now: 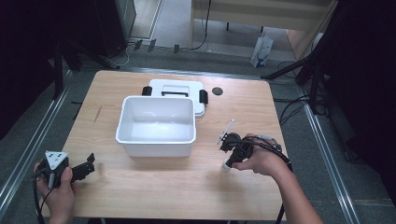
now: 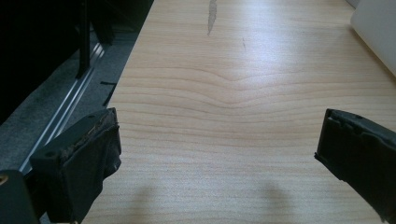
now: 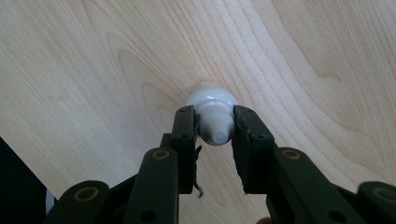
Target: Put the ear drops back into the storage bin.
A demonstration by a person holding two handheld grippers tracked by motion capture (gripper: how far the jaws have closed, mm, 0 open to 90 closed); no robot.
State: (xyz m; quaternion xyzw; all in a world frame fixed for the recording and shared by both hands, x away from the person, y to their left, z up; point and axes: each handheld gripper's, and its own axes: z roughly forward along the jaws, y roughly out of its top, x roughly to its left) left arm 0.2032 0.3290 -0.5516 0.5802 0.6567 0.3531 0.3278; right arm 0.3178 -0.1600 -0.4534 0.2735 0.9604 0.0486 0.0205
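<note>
1. The right tongs (image 3: 214,127) point down at the tabletop (image 1: 154,186), jaws closed around a small white bottle (image 3: 212,116) standing upright, near right of the white tub (image 1: 156,123).
2. The left tongs (image 2: 219,154) hang wide open and empty at the near left corner.
3. The right gripper view shows the jaws pinching the bottle's cap; the high view shows the tub open, its lid (image 1: 176,87) behind.

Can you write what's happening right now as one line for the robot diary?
right hand-held gripper: shut on small white bottle | left hand-held gripper: open, over table | white bin: empty
</note>
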